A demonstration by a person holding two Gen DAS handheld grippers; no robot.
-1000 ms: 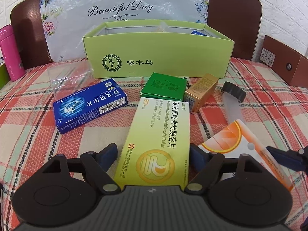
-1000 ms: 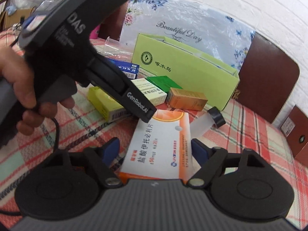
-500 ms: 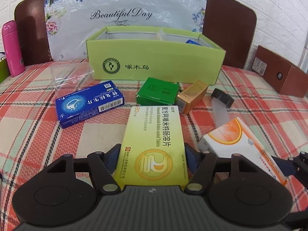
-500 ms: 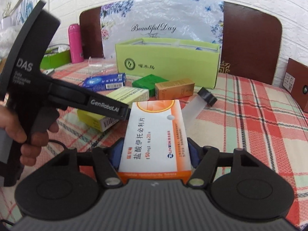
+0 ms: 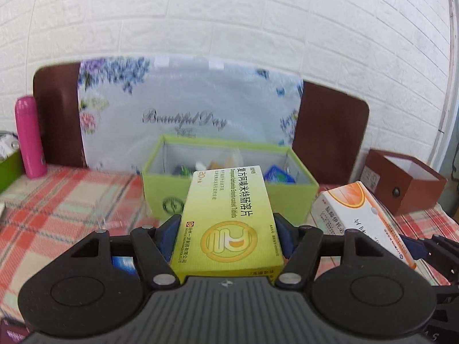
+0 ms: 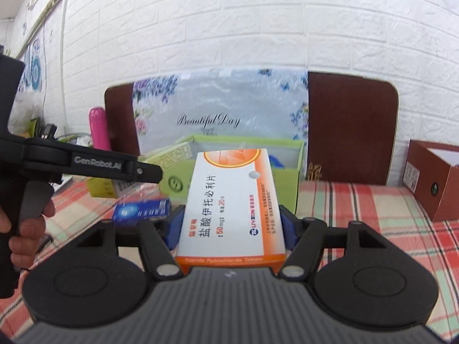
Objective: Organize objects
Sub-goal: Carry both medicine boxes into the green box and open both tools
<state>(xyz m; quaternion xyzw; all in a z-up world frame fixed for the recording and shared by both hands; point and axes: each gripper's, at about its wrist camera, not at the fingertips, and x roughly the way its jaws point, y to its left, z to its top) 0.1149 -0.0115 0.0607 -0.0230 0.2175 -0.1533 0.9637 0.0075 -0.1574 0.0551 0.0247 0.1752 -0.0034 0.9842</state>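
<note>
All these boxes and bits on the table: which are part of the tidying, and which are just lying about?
Part of the tidying:
yellow-green medicine box, in the left gripper
orange-and-white medicine box, in the right gripper
green organizer box
blue medicine box

Just lying about:
pink bottle
brown box

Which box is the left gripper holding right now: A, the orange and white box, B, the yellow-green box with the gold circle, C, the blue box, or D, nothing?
B: the left gripper has its blue pads pressed on both sides of the yellow-green box, lifted off the cloth.

above green box [image 5: 229, 197]: open | behind: floral board [image 5: 189, 109] (upright)
</note>
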